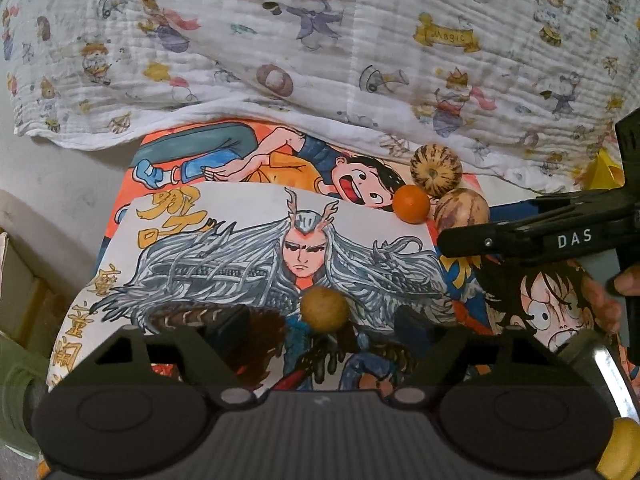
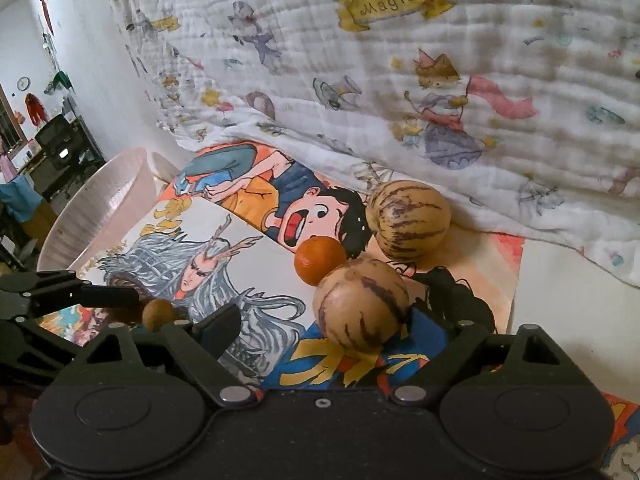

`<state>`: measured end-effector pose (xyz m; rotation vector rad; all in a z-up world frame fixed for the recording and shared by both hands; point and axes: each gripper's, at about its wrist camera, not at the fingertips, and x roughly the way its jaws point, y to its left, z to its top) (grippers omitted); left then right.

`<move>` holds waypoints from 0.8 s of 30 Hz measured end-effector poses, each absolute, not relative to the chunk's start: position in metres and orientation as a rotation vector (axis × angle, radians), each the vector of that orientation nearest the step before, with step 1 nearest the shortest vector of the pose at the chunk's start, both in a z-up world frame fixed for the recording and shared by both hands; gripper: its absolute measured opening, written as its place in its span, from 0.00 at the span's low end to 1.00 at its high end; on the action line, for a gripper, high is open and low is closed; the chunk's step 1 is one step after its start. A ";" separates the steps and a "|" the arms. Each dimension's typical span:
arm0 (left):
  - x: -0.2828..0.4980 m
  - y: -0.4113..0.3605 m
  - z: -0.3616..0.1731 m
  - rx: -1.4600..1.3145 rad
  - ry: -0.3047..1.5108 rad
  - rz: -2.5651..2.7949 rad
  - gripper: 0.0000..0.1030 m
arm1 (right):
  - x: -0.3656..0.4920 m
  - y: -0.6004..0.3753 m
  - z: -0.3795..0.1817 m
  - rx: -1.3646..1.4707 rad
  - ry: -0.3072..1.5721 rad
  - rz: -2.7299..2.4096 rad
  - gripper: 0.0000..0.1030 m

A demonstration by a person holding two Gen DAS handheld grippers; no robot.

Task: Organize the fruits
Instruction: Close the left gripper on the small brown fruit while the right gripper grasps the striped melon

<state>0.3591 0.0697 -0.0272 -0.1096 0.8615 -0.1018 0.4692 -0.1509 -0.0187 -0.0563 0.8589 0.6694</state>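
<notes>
A small brown round fruit (image 1: pixel 323 308) lies on a drawing between the fingers of my left gripper (image 1: pixel 326 322), with a gap on each side; the jaws stand open. In the right wrist view a striped tan melon-like fruit (image 2: pixel 360 304) sits between the fingers of my right gripper (image 2: pixel 344 320), which is open, with its left pad clear of the fruit. A small orange fruit (image 2: pixel 320 260) touches that fruit. A second striped fruit (image 2: pixel 408 220) lies just behind, by the cloth. The left gripper's fingers (image 2: pixel 92 294) and the brown fruit (image 2: pixel 158 314) show at the left.
Cartoon drawings on paper (image 1: pixel 248 240) cover the surface. A white printed cloth (image 1: pixel 320 40) is bunched along the back. A pink ribbed bowl (image 2: pixel 100 208) stands at the far left. A metal blade with a yellow end (image 1: pixel 612 380) lies at the lower right.
</notes>
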 end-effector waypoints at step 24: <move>0.363 0.062 -0.036 -0.142 0.828 -0.119 0.39 | 0.460 -0.130 -0.029 -0.192 0.783 0.483 0.52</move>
